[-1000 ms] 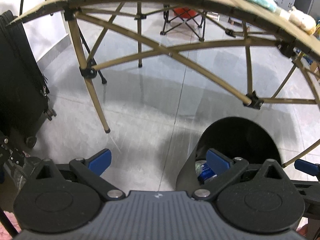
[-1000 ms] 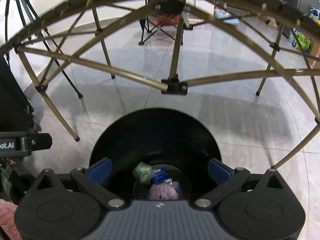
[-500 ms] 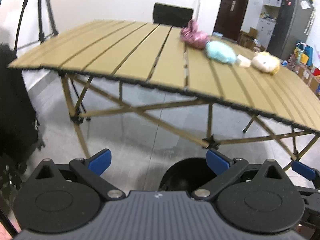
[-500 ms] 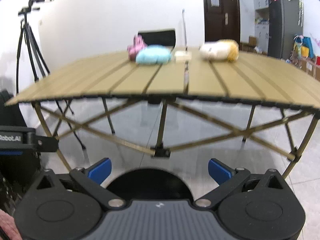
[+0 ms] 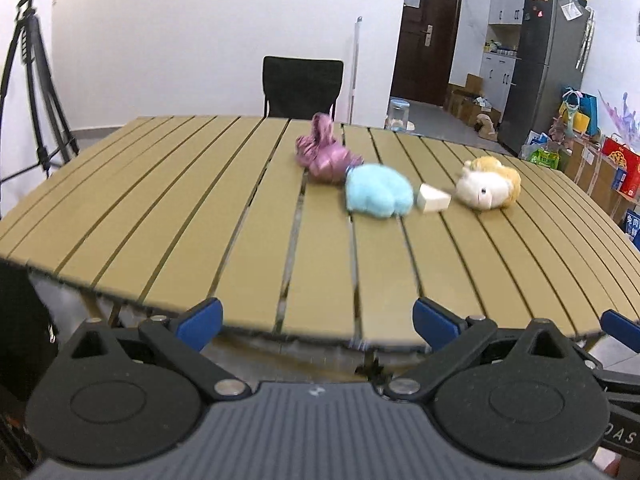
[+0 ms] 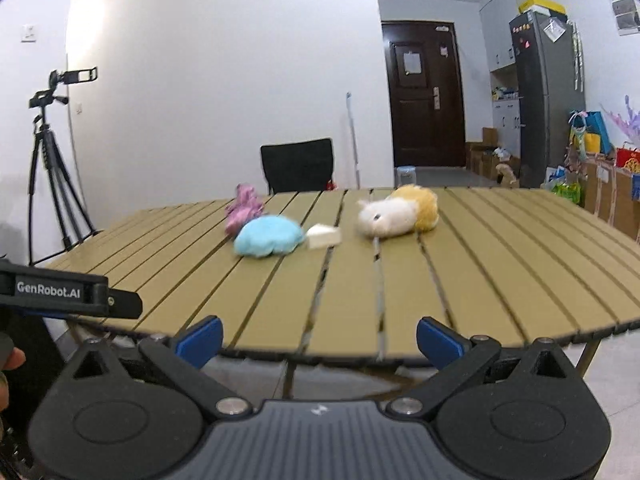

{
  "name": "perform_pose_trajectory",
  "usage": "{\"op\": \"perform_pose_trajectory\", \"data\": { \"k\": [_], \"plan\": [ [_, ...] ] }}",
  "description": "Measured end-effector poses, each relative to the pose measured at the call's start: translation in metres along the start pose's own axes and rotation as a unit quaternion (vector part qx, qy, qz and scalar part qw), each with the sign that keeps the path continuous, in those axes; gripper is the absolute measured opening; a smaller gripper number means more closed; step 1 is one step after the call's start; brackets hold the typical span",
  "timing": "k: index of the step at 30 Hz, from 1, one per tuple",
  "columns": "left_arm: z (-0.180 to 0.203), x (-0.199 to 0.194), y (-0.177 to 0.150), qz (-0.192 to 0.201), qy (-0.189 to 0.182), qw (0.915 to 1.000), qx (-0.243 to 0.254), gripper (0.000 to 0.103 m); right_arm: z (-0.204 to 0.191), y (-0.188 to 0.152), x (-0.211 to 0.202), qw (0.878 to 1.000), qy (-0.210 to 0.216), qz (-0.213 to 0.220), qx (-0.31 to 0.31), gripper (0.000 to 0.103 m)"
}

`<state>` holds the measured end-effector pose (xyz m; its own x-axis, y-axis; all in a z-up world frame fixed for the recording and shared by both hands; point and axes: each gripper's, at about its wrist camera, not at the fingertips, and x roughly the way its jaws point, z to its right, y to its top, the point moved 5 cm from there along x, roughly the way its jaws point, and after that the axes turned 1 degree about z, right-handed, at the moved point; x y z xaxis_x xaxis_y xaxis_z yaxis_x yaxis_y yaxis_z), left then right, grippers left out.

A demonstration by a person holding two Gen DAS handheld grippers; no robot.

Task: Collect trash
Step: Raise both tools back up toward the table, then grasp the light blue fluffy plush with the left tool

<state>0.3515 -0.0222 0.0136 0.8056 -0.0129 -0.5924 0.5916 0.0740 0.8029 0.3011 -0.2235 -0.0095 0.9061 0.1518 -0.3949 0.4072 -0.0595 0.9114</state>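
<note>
On the tan slatted table (image 5: 180, 220) (image 6: 500, 280) lie a pink crumpled wrapper (image 5: 324, 156) (image 6: 244, 210), a light blue plush (image 5: 378, 196) (image 6: 268, 236), a small white wedge (image 5: 432, 202) (image 6: 324, 235) and a white and yellow plush (image 5: 488, 188) (image 6: 400, 210). My left gripper (image 5: 316, 320) is open and empty, at the table's near edge. My right gripper (image 6: 318, 336) is open and empty, also at the near edge. The left gripper's body (image 6: 68, 294) shows at the left of the right wrist view. The trash bin is out of view.
A black chair (image 5: 302, 88) (image 6: 298, 164) stands behind the table. A camera tripod (image 5: 32, 92) (image 6: 52, 160) stands at the left. A door, a fridge (image 5: 544, 68) and boxes stand at the back right.
Both grippers have risen from over the black bin under the table to table height. The bin with trash in it has dropped out of view; the tabletop objects now show.
</note>
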Motion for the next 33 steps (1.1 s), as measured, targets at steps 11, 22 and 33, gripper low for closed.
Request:
{"op": "perform_pose_trajectory", "data": {
  "k": [11,22,33],
  "plan": [
    [0.043,0.08,0.056,-0.007,-0.007,0.9993,0.036,0.103,0.047,0.037,0.065,1.0,-0.025,0.002,0.008,0.103],
    [0.072,0.163,0.086,-0.023,0.009,0.9977,0.063,0.103,0.1,0.056,0.116,0.997,-0.079,-0.002,0.012,0.103],
    [0.074,0.211,0.084,-0.063,0.018,0.996,0.062,0.103,0.123,0.065,0.131,0.995,-0.091,0.009,0.029,0.103]
  ]
}}
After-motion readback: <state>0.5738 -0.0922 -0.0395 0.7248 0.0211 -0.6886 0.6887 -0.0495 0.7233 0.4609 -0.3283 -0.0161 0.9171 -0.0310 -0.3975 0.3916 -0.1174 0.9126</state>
